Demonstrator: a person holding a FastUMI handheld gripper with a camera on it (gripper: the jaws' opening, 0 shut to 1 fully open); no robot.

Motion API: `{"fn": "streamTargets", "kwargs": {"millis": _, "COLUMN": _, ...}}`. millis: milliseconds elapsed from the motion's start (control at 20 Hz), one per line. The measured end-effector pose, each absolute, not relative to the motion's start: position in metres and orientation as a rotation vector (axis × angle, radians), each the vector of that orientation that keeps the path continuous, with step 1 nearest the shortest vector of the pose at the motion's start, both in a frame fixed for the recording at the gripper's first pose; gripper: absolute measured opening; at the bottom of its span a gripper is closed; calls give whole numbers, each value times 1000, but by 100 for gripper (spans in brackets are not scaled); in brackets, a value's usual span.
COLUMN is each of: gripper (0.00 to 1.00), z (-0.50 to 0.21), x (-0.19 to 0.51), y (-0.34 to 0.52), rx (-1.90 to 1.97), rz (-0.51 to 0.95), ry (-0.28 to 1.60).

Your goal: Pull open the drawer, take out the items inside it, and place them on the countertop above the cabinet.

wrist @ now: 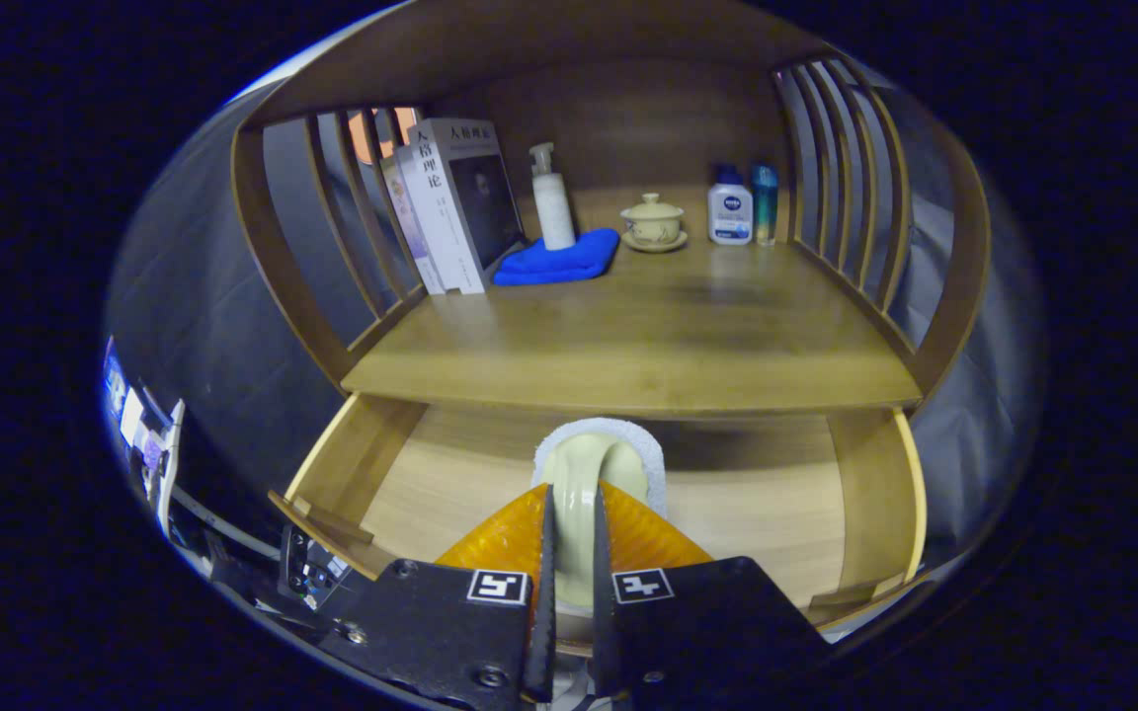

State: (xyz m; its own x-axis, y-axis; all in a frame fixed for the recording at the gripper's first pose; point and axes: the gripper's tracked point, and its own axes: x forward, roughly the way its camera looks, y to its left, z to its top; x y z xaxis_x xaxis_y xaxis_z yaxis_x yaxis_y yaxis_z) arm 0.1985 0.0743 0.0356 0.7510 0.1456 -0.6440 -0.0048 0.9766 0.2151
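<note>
Wooden cabinet with slatted sides fills the booth ahead; its surface [628, 336] carries books [450, 202], a blue cloth [559, 259], a pump bottle [552, 197], a lidded cup [653, 220] and two small bottles [742, 204] at the back. Below it the drawer [411, 484] stands pulled open. The claw [571, 553] is nearly closed, both fingers pressing the pale handle of a brush [594, 464], whose white fleecy base pokes out just beyond the fingertips, above the drawer floor. Lifted carelessly, the brush could catch the surface's front edge directly above and twist out of the narrow pinch.
</note>
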Motion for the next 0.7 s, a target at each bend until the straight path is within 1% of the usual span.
{"fn": "streamTargets", "kwargs": {"millis": 150, "gripper": 18, "z": 58, "x": 203, "y": 71, "rx": 193, "rz": 83, "ry": 685}}
{"fn": "streamTargets", "kwargs": {"millis": 350, "gripper": 18, "z": 80, "x": 227, "y": 70, "rx": 216, "rz": 79, "ry": 657}}
{"fn": "streamTargets", "kwargs": {"millis": 700, "gripper": 18, "z": 95, "x": 303, "y": 77, "rx": 293, "rz": 81, "ry": 656}}
